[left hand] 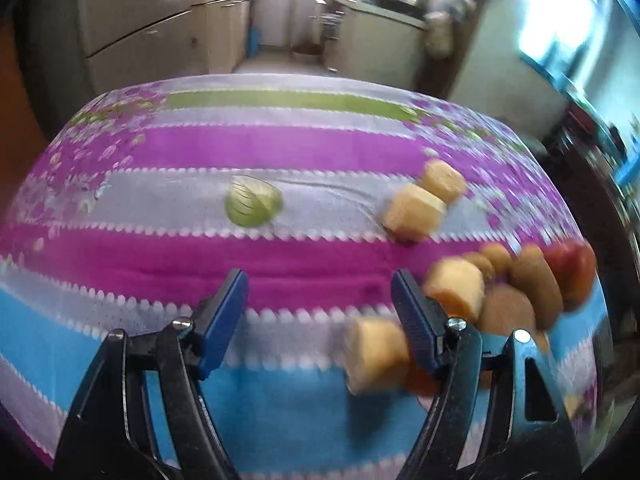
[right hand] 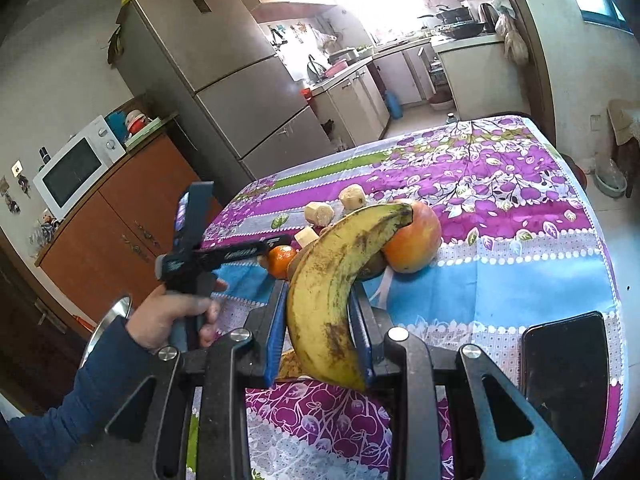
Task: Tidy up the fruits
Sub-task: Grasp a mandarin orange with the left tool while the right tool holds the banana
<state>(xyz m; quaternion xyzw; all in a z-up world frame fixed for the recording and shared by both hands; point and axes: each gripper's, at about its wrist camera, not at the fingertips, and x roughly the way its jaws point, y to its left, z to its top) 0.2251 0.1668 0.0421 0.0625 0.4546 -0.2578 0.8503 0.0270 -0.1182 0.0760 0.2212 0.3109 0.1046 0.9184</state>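
The counter (right hand: 520,240) is covered by a striped cloth. A banana (right hand: 340,284) is clamped in the right gripper (right hand: 320,332), lifted just before the apple (right hand: 416,240); carrying seems underway, placement next. The left gripper (left hand: 318,284) is held with jaws apart, empty.

The left wrist view is smeared with motion blur; the fruit pile (left hand: 520,284) on the right is just tan and red blobs, can't tell what's what; one pale chunk (left hand: 376,354) sits half behind the left gripper (left hand: 320,316) finger; in the right wrist view the banana (right hand: 336,292) covers part of the apple (right hand: 416,238); the phone (right hand: 566,364) disappears behind the gripper frame.
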